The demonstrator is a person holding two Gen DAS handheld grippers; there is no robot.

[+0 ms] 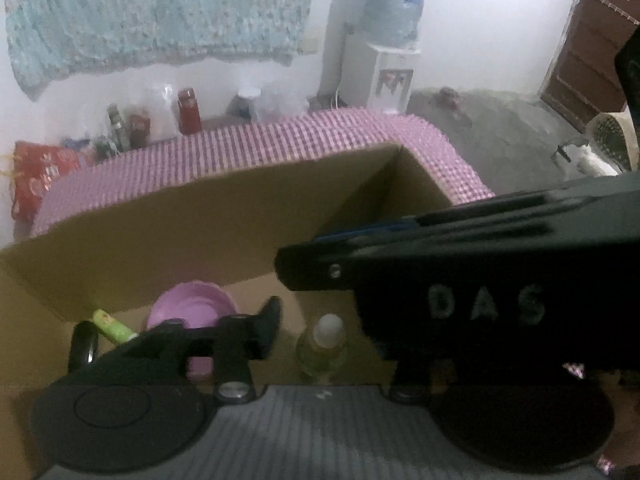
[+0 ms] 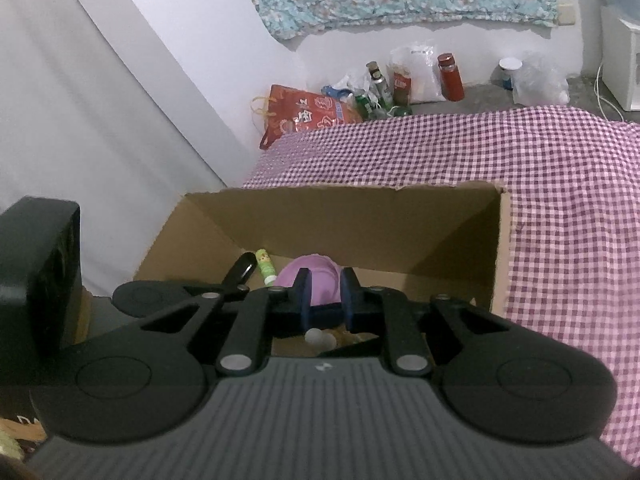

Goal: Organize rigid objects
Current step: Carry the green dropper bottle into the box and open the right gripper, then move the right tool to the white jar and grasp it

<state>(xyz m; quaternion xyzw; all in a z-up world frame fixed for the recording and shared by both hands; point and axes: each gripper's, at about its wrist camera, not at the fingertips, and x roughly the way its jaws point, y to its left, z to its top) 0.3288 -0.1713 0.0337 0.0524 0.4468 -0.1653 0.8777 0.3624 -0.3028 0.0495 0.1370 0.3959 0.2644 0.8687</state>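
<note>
Over the cardboard box (image 2: 344,216), my right gripper (image 2: 325,294) has jaws narrowly parted, empty, above the purple bowl (image 2: 316,280). Left gripper (image 1: 320,312): jaw state I cannot tell.

A pink-checked cloth-covered surface (image 2: 560,168) carries an open cardboard box (image 2: 360,216) near its corner.

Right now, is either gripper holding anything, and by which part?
Right gripper: nothing; jaws apart, the purple plastic bowl lies beyond in the brown cardboard box. Left gripper: cannot tell; one finger is hidden.
</note>
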